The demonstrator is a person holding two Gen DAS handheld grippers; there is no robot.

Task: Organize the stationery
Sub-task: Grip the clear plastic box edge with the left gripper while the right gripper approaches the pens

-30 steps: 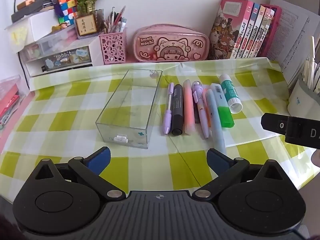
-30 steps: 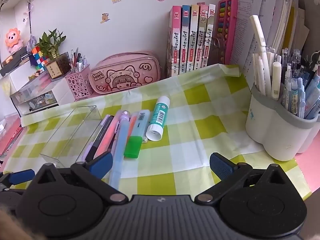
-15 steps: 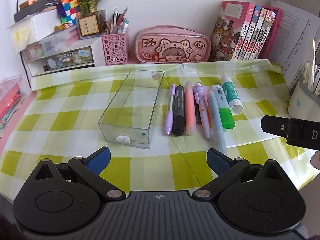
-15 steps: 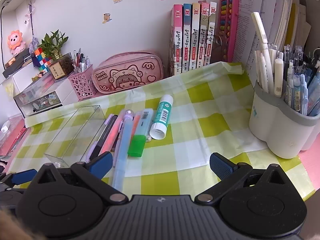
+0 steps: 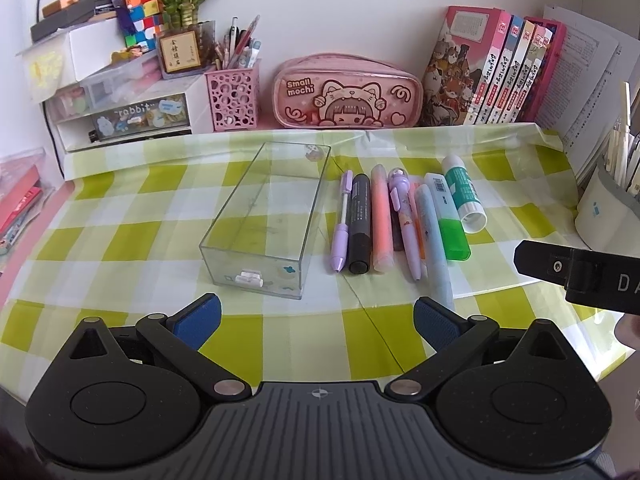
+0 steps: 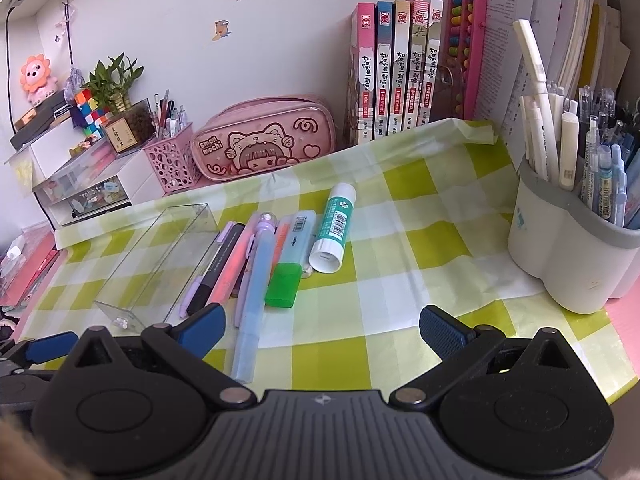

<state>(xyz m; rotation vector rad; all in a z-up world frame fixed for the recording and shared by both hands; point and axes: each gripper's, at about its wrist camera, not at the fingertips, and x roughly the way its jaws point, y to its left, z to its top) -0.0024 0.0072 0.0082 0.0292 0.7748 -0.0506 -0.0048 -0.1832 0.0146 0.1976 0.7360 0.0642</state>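
Still nothing boxed: both grippers, left gripper [image 5: 317, 316] and right gripper [image 6: 322, 327], spread apart; clear box [image 5: 267, 216] empty, pens [image 5: 384, 220] waiting mid-surface; needed a first grasp.

Both views are bright and evenly lit by soft daylight; shadows under the pens [image 5: 380, 220] and the clear box [image 5: 264, 216] are faint and short; the glossy checked tablecloth [image 6: 400, 264] shows pale glare, strongest toward the right of each frame; fisheye bending curves the books [image 6: 400, 68] and wall near the edges; corners darken to black; focus is sharp centrally, slightly soft at the rims.
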